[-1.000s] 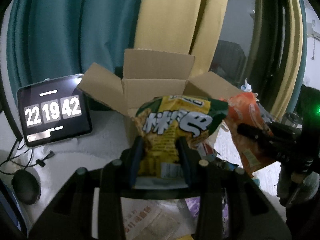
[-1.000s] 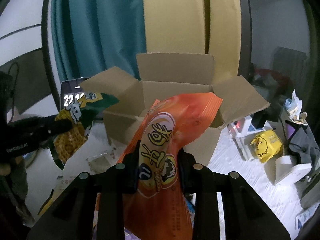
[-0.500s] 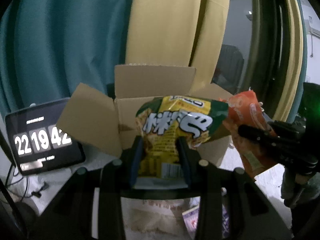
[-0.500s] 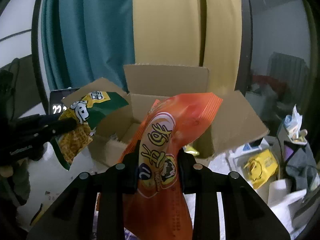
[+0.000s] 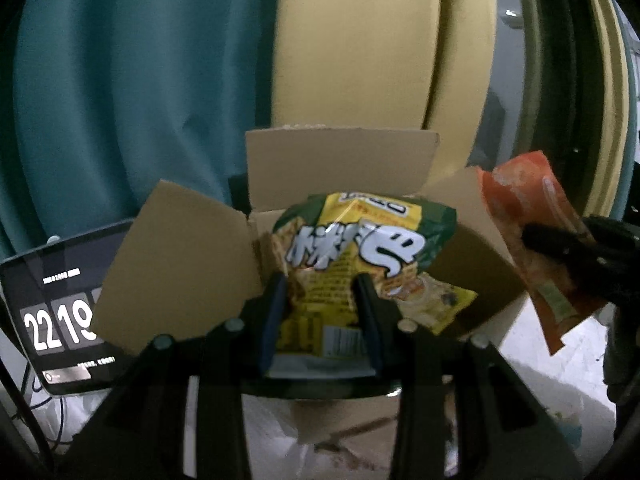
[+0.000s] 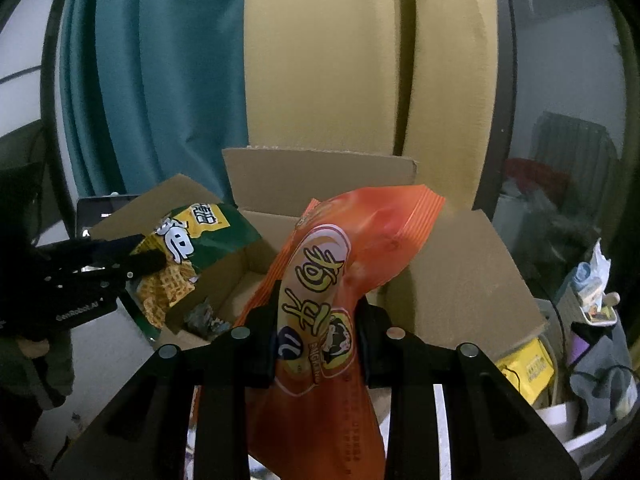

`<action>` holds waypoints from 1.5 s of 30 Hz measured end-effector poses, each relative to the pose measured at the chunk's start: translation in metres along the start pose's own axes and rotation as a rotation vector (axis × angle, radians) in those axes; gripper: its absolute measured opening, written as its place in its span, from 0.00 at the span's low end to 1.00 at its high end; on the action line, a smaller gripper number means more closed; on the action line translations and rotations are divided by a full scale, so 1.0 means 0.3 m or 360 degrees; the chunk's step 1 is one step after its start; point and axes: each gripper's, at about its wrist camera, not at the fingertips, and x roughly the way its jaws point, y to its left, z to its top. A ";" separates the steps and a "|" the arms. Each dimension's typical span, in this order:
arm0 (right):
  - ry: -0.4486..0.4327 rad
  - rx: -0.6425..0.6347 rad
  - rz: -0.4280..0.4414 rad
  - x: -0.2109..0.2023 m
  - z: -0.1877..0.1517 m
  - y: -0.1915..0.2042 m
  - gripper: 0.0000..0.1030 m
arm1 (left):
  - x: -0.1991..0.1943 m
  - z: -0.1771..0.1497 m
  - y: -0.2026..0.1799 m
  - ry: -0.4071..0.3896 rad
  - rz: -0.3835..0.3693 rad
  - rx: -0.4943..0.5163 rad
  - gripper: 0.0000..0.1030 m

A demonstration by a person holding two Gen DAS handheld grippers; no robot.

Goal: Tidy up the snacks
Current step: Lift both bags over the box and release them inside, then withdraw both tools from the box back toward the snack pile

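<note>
L gripper (image 5: 320, 296) clenched on yellow-green snack bag (image 5: 360, 248), frame ctr; R gripper (image 6: 316, 320) clenched on orange snack bag (image 6: 340, 280). Cardboard box (image 5: 340, 168) now closer vs a sec ago, bags nearly over its opening. Drop-in seems next.

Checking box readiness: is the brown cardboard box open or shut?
Open: the brown cardboard box has its flaps spread, interior visible.

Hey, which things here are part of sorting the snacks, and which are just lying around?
Job:
yellow snack bag, in left hand-held gripper
orange snack bag, in right hand-held gripper
cardboard box

Lying about:
clock tablet
curtains
yellow carton
</note>
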 end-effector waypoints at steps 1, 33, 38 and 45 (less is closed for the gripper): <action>0.0001 -0.0002 0.0001 0.009 0.003 0.001 0.30 | 0.010 0.003 0.008 -0.0001 -0.0002 -0.0017 0.36; 0.0043 0.0020 0.0095 0.359 0.189 0.152 0.71 | -0.069 0.030 0.251 -0.0124 0.0118 -0.0216 0.73; 0.0053 0.0003 0.0067 0.338 0.180 0.158 0.71 | -0.097 0.018 0.242 -0.0130 0.0097 -0.0222 0.75; 0.0029 -0.0002 0.0038 0.246 0.158 0.154 0.71 | -0.147 0.007 0.197 -0.0141 0.0056 -0.0217 0.76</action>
